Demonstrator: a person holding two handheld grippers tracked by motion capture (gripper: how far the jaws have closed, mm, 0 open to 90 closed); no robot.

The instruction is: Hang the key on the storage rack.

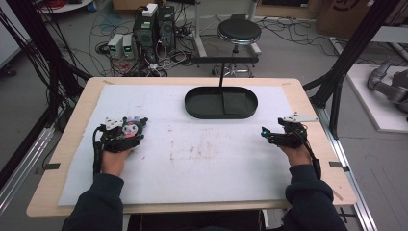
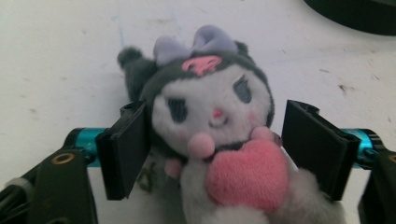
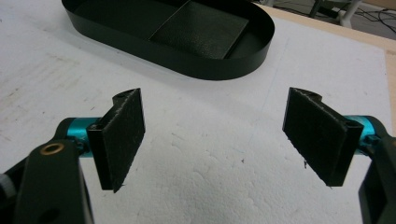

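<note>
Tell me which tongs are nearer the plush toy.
Left. The left tongs have the plush toy between their open jaws; the right tongs sit empty across the table, far from it.

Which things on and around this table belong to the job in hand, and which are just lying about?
In the job:
- plush toy, between the jaws of the left gripper, which are not closed on it
- black oval tray, possibly where the toy goes
- right gripper, open with nothing between its jaws

Lying about:
- round stool
- computer towers and floor cables
</note>
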